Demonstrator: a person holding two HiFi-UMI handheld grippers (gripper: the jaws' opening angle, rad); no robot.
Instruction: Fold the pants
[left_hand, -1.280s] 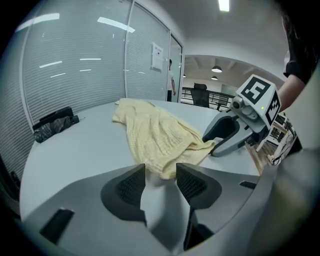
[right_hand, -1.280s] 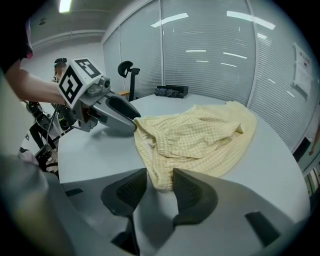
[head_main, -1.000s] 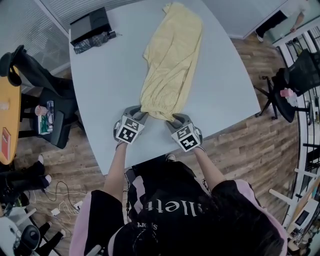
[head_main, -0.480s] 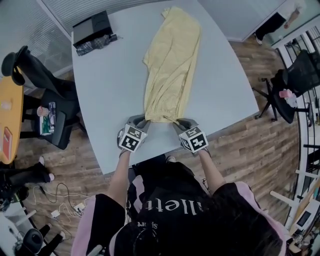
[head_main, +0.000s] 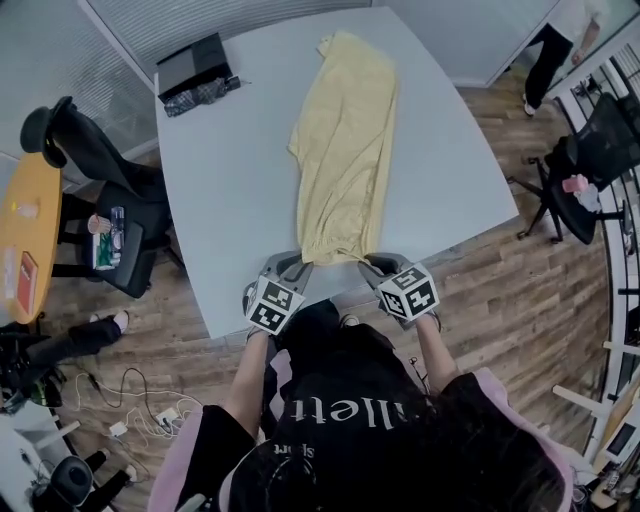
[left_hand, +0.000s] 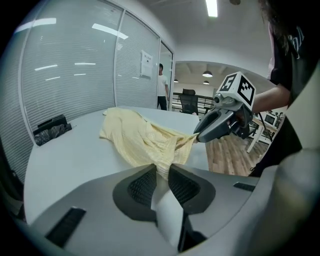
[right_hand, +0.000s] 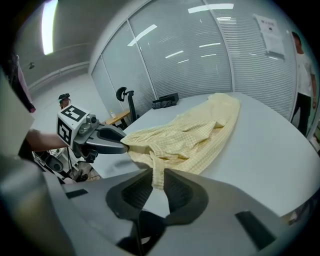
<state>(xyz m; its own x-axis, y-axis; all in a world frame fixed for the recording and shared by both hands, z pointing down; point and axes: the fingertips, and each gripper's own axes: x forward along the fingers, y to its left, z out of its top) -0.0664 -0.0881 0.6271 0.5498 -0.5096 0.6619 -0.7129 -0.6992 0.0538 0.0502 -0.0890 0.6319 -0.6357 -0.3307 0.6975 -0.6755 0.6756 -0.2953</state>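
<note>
- My left gripper (head_main: 298, 265) and right gripper (head_main: 377, 264), jaws just now closing, each pinch a waistband corner of the yellow pants (head_main: 345, 150)
- The pants lie full length along the worktop (head_main: 230, 180), waist at its near edge
- No fold yet; all folding is left

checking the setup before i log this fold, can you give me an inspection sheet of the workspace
surface: pale grey table with rounded corners
job's things: yellow pants laid lengthwise, near end raised at the table's near edge
clutter: black box and dark bundle at the far left corner
grippers: left gripper and right gripper each shut on a corner of the pants' near end; jaws have just been closing
cables: loose cables on the floor, left of the person
surroundings: wood floor, office chairs, orange table, standing person far right
</note>
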